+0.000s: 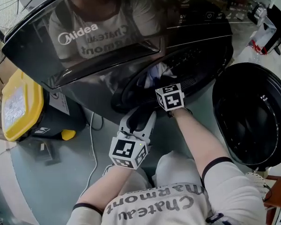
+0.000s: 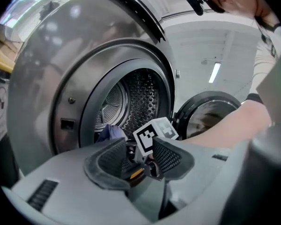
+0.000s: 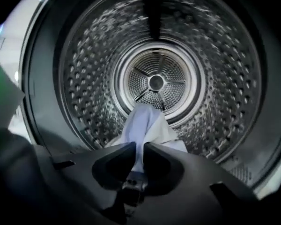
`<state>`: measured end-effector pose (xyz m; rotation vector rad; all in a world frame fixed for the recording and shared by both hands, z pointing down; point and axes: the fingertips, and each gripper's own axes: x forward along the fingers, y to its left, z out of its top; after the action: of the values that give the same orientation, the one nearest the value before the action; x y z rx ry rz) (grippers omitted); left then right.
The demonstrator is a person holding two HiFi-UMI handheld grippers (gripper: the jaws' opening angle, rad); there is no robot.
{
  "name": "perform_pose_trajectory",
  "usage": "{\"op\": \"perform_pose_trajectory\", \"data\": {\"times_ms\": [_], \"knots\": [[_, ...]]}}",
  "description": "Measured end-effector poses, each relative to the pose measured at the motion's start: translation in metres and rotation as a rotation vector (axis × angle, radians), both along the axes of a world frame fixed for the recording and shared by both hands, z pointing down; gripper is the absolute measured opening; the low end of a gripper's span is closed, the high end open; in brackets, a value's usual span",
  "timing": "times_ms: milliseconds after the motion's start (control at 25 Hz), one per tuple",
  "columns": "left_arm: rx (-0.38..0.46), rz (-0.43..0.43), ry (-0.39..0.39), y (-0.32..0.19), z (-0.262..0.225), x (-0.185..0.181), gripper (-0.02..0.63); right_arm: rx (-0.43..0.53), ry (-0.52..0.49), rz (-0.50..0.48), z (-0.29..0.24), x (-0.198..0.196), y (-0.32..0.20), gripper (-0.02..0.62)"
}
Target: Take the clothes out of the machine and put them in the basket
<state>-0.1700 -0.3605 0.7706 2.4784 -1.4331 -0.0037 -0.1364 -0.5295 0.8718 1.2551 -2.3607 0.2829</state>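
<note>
Shirt, head view: the person's shirt (image 1: 154,205) fills 6 o'clock, and both forearms reach from it toward the machine (image 1: 107,41).
Left gripper, head view: the left gripper (image 1: 139,116) hangs just outside the drum mouth, aimed at 12 o'clock.
Right gripper, head view: the right gripper (image 1: 165,86) sits at 1 o'clock of the left one with its tips past the rim, making it the nearer of the two to the load.
Garment, head view: a pale garment (image 1: 160,71) shows in the opening, at 12 o'clock of the right gripper.
Door, head view: the door (image 1: 253,116) is swung wide at 3 o'clock.
Jaws, left gripper view: the jaws stand wide with nothing between the pads. The right gripper's marker cube lies beyond at 12 o'clock and a bluish fold of the garment at 10 o'clock, on the drum (image 2: 131,93) lip.
Jaws, right gripper view: the jaws are narrow and pinch the garment.
Axis, right gripper view: the cloth runs from the pads at 6 o'clock up to 12 o'clock, toward the drum's hub. The pull likely goes straight back along that line.
Count: two grippers, one machine, one door and one garment can be made out.
Basket: it is in no view.
</note>
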Motion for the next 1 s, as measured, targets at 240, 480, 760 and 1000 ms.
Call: {"op": "perform_pose_trajectory", "data": {"times_ms": [240,480,760,1000], "knots": [[-0.068,-0.032,0.007,0.011,-0.031,0.005,0.172,-0.074,-0.112,0.010,-0.028,0.015,0.042,0.044],[-0.108,-0.006,0.015,0.032,-0.089,0.022,0.172,-0.117,-0.167,0.019,-0.079,0.028,0.078,0.043],[-0.182,-0.057,0.058,0.051,-0.149,0.025,0.172,-0.159,-0.173,-0.003,-0.150,0.044,0.116,0.041],[-0.205,-0.057,0.058,0.060,-0.201,0.039,0.172,-0.213,-0.168,-0.028,-0.195,0.065,0.143,0.040]]}}
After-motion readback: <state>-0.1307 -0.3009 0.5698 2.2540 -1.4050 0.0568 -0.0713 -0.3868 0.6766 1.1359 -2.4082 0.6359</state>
